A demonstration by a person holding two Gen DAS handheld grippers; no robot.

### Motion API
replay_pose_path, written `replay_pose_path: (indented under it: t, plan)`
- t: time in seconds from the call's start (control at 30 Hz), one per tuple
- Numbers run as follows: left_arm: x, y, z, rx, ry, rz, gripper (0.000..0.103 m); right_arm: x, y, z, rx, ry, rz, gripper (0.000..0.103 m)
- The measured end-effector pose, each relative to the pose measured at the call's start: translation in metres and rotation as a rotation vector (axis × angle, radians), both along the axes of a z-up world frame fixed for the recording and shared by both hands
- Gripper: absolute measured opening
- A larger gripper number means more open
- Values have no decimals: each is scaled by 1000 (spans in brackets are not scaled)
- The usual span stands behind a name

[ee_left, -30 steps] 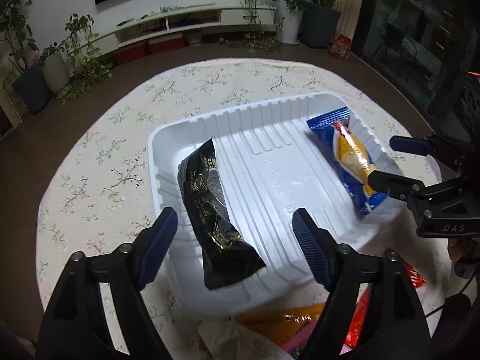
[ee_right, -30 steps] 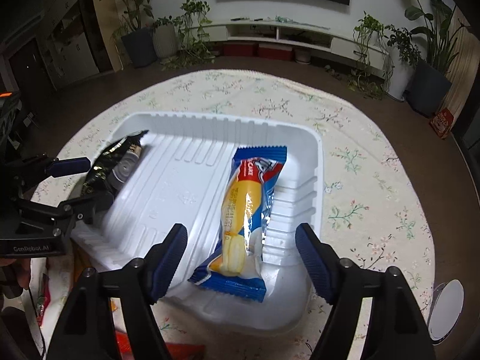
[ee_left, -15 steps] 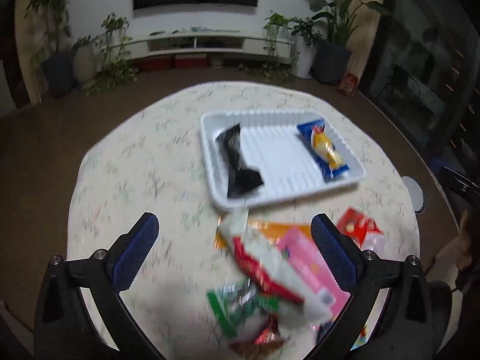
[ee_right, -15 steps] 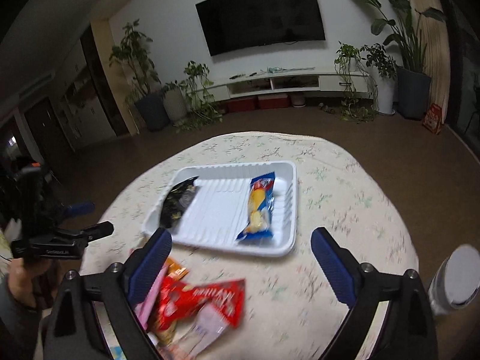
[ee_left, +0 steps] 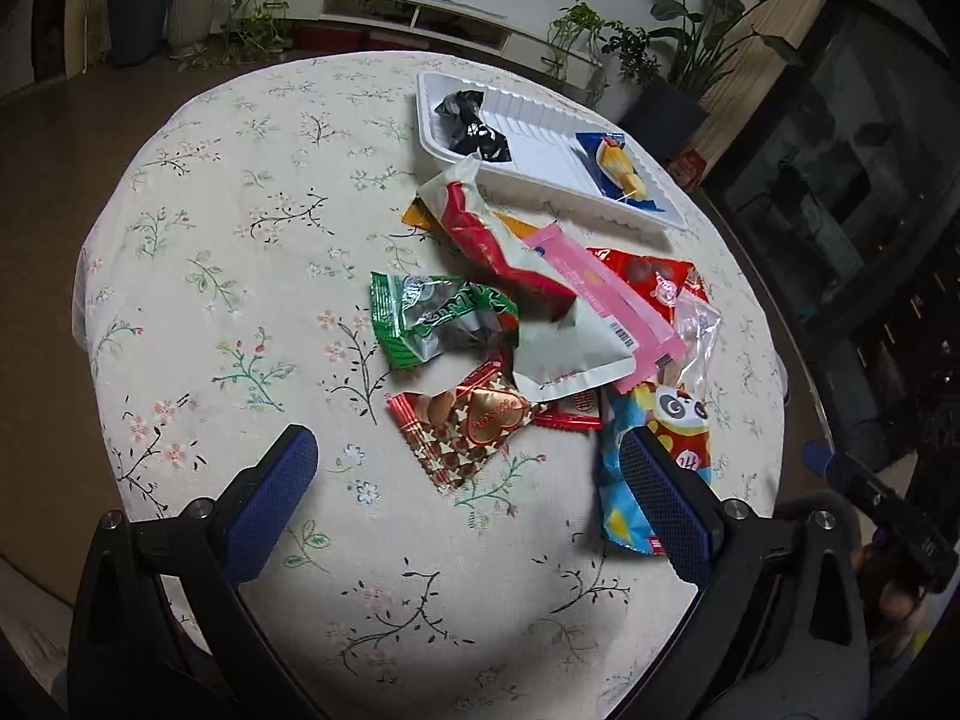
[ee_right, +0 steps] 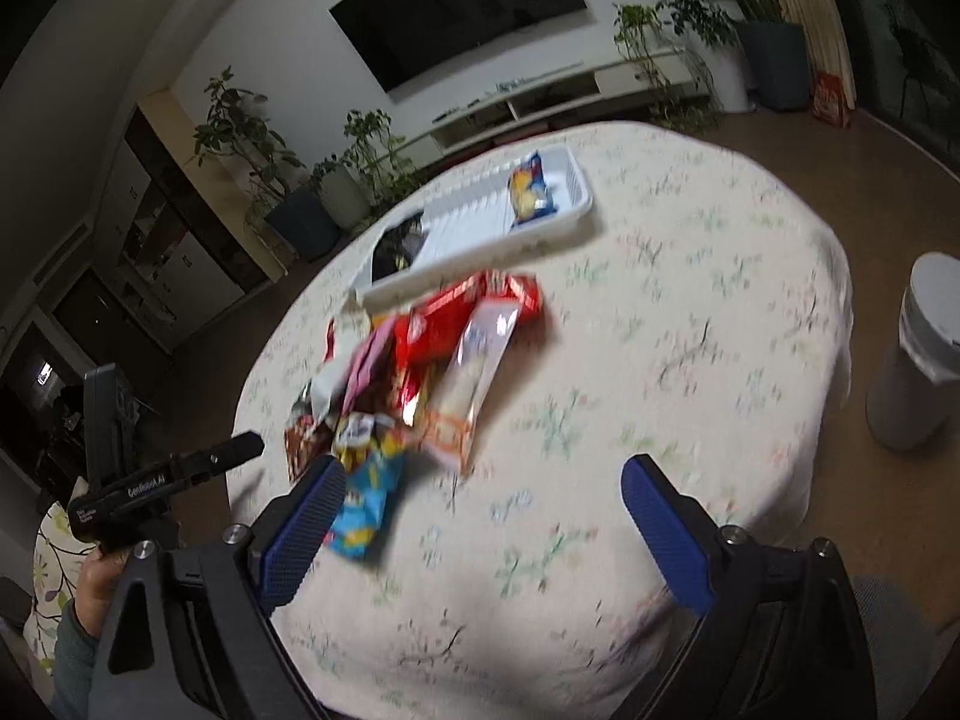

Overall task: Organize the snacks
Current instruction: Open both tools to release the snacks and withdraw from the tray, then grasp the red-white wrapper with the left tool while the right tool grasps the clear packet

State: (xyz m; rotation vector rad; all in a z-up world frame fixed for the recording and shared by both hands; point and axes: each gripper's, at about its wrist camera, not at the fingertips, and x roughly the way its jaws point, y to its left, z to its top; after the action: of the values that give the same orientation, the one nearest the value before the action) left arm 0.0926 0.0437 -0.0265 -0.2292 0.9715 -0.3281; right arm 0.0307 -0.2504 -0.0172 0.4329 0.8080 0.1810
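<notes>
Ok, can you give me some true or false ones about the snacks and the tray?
1. The white tray has two snacks in it. True: a black packet and a blue and yellow packet.
2. The green packet is in the tray. False: it lies on the tablecloth in the loose pile.
3. The left gripper is squeezing a snack. False: its jaws are wide open and hold nothing.
4. The right gripper is open too. True.
5. The heart packet lies at the side of the pile nearest the left gripper. True.
</notes>
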Motion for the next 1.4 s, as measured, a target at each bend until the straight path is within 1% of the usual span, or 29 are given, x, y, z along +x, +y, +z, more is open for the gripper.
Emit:
replay_pose_path:
  t: [0.07, 0.17, 0.27, 0.43, 0.53, 0.63, 0.7, 0.77, 0.8, 0.83, 0.87, 0.93, 1.07, 1.2, 1.4]
  plan:
    - [-1, -1, 6, -10, -13, -6, 101, -3, 6, 1, 6, -9, 5, 94]
    - [1, -7, 19, -2, -31, -34, 101, -4, 17, 4, -14, -29, 15, 93]
    - [11, -10, 24, 12, -19, -49, 101, -5, 26, 1, -17, -32, 33, 93]
    - [34, -15, 26, 23, -7, -66, 101, -3, 33, -5, -26, -5, 37, 87]
    - [55, -20, 26, 45, 12, -87, 101, 2, 28, -5, -15, 0, 6, 86]
    - [78, -27, 26, 75, 29, -101, 101, 9, 24, -6, -15, 11, -23, 83]
    - [94, -33, 26, 106, 42, -104, 97, 11, 22, -8, -9, 14, -25, 83]
    - [108, -40, 24, 125, 56, -121, 78, 11, 22, -11, -15, 20, -25, 83]
    - [115, -44, 22, 130, 69, -133, 72, 12, 22, -13, -14, 25, -24, 83]
    - [122, -47, 18, 136, 85, -143, 60, 12, 21, -16, -11, 30, -25, 83]
    - [127, -50, 13, 143, 99, -153, 53, 13, 20, -17, -9, 34, -28, 83]
    - [134, -55, 8, 153, 109, -170, 53, 14, 17, -19, -4, 39, -32, 82]
    - [145, -60, -1, 168, 144, -175, 54, 16, 11, -25, 3, 45, -38, 82]
    - [152, -65, -6, 192, 158, -188, 54, 17, 12, -29, 11, 52, -31, 82]
    - [162, -70, -18, 192, 184, -198, 54, 17, 14, -30, 4, 49, -19, 81]
